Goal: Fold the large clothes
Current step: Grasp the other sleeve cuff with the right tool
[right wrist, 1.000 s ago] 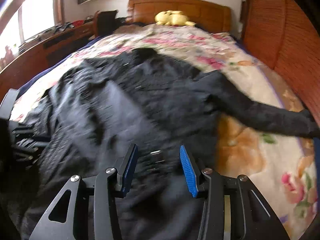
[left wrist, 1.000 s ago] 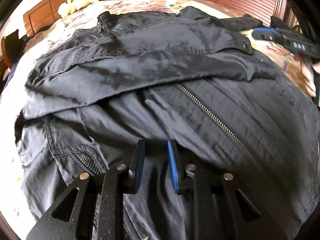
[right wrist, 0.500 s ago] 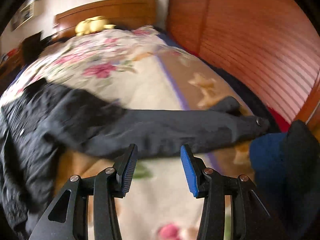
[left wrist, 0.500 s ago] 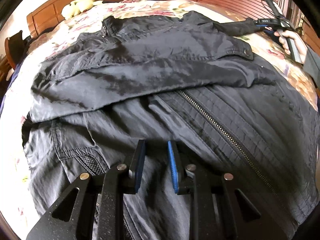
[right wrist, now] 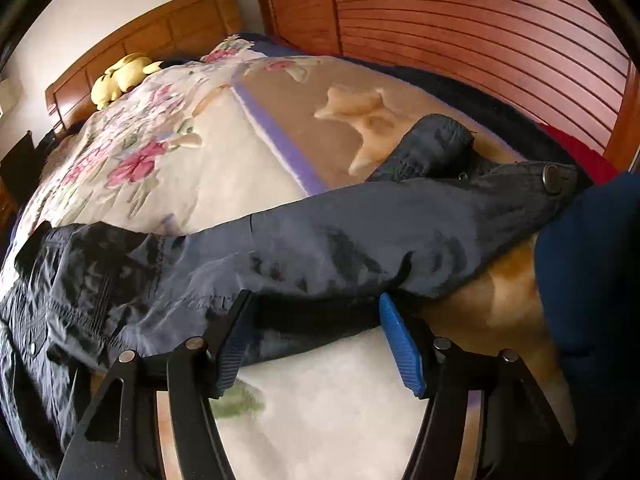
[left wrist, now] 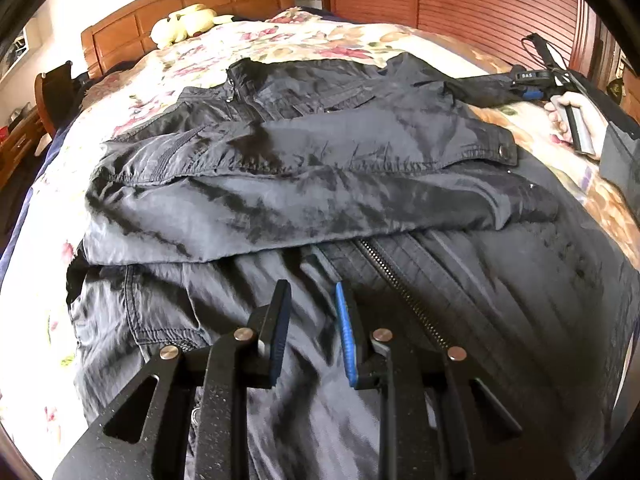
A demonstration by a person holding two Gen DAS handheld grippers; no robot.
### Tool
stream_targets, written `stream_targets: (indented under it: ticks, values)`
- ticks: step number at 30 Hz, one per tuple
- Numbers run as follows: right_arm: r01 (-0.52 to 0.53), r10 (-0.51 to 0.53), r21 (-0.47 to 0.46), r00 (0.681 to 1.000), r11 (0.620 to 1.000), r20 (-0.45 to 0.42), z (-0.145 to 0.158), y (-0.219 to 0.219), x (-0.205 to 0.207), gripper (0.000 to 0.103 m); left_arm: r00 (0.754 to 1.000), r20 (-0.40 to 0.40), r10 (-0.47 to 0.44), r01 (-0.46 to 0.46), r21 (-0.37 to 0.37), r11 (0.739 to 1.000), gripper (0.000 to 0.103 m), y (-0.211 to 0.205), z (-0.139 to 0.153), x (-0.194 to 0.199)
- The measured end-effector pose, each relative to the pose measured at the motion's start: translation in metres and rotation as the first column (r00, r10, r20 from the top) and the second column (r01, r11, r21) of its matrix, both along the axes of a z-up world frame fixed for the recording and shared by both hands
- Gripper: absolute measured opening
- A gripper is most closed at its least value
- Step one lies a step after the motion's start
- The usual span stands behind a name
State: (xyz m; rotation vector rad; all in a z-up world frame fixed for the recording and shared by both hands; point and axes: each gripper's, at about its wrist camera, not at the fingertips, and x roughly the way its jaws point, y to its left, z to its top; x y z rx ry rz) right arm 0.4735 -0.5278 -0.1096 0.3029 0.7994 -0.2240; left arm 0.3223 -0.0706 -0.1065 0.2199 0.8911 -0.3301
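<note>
Jacket [left wrist: 320,184] in dark, crinkled fabric lies spread across a bed covered by a floral quilt [left wrist: 304,40], one sleeve folded across the chest, the zipper [left wrist: 400,284] running diagonally below that fold. Seen from the left wrist camera, the left gripper [left wrist: 310,312] hangs over the lower front of the jacket, jaws parted with a narrow gap and nothing between them; whether the tips touch the cloth cannot be told. At the far right of that view a hand [left wrist: 568,116] holds the other tool at the end of the outstretched sleeve [left wrist: 472,88]. From the right wrist camera, the right gripper [right wrist: 316,316] is spread wide at the near edge of that sleeve [right wrist: 360,236], which lies straight across the quilt [right wrist: 224,168]; the cloth sits over the fingertips, and the jaws are not closed on it. A snap button [right wrist: 554,178] shows on the cuff, near a blue cloth [right wrist: 592,272] at the bed's right edge. A yellow plush toy [right wrist: 120,76] rests against the wooden headboard [right wrist: 160,36], and slatted wooden doors [right wrist: 460,24] line the wall beside the bed.
</note>
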Motion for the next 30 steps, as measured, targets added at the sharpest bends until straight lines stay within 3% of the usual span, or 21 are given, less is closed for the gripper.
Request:
stream_targets:
  ticks: [12, 21, 25, 26, 28, 30]
  values:
    - [0.113, -0.12, -0.115, 0.991, 0.987, -0.054, -0.008, 0.021, 0.01, 0.072, 0.999, 0.038, 0.017, -0.016, -0.035, 0.999, 0.024, 0.004, 0.009, -0.003]
    - [0.127, -0.127, -0.023, 0.992, 0.992, -0.021, -0.016, 0.015, 0.019, 0.081, 0.999, 0.039, 0.024, -0.022, -0.053, 0.998, 0.024, 0.01, 0.007, -0.005]
    - [0.092, -0.093, -0.034, 0.995, 0.995, -0.019, -0.018, 0.014, 0.028, 0.08, 0.999, 0.036, 0.029, -0.027, -0.054, 0.998, 0.024, 0.012, 0.006, -0.004]
    - [0.077, -0.078, -0.048, 0.997, 0.996, -0.018, -0.018, 0.016, 0.029, 0.077, 0.999, 0.035, 0.035, -0.033, -0.05, 0.998, 0.024, 0.012, 0.006, -0.004]
    - [0.051, -0.053, -0.083, 0.998, 0.995, -0.02, -0.019, 0.02, 0.032, 0.059, 0.999, 0.036, 0.04, -0.039, -0.047, 0.998, 0.024, 0.013, 0.007, -0.006]
    - [0.003, -0.006, -0.095, 1.0, 0.996, -0.028, -0.022, 0.025, 0.035, 0.029, 0.998, 0.04, 0.047, -0.045, -0.046, 0.998, 0.024, 0.015, 0.008, -0.008]
